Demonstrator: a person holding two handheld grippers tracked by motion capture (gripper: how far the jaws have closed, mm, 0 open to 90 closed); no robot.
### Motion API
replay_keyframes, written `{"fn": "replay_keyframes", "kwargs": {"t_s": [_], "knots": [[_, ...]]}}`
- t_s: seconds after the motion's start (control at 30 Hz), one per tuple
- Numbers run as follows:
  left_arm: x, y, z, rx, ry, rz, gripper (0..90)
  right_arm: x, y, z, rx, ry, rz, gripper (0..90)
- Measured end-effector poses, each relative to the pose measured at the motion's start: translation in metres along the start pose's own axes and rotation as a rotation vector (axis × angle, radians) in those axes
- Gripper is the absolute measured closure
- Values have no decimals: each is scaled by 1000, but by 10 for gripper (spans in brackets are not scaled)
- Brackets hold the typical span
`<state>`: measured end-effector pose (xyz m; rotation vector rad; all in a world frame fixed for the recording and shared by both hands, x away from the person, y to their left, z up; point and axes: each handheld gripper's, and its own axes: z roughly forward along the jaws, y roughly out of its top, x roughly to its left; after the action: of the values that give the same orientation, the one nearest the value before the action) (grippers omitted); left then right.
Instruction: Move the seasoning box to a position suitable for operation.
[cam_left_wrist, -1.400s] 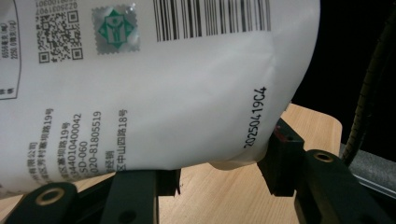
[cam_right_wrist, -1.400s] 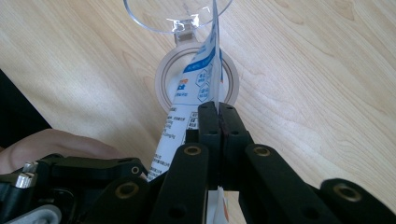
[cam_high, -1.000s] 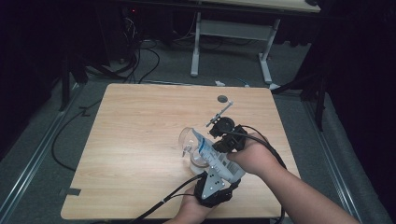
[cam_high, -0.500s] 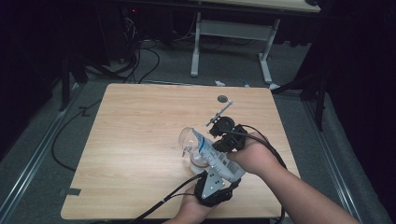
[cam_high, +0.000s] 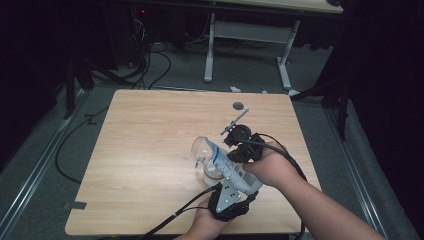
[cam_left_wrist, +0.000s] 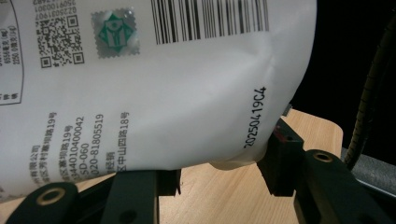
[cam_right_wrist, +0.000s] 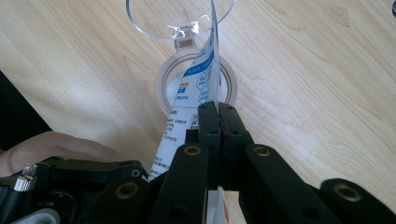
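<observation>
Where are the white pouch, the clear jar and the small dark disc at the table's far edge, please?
white pouch (cam_left_wrist: 154, 107): left gripper view, its printed back.
clear jar (cam_high: 201, 148): high view, its transparent wall.
small dark disc (cam_high: 238, 106): high view, its middle.

A light wooden surface (cam_high: 150, 150) stands on a grey floor (cam_high: 45, 165). Near the surface's far edge lies a small dark round disc (cam_high: 239, 106). Beyond that edge stands a white-legged desk (cam_high: 250, 30), with black cables (cam_high: 150, 55) on the floor beside it.
</observation>
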<state>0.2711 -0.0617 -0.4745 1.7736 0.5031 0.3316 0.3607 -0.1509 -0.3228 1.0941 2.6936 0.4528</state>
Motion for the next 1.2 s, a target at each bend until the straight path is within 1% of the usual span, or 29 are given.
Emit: {"fn": "replay_keyframes", "kwargs": {"t_s": [1.2], "knots": [[1,0,0,-10,2,-5,564,1,2,0,0,0,-6,899]]}}
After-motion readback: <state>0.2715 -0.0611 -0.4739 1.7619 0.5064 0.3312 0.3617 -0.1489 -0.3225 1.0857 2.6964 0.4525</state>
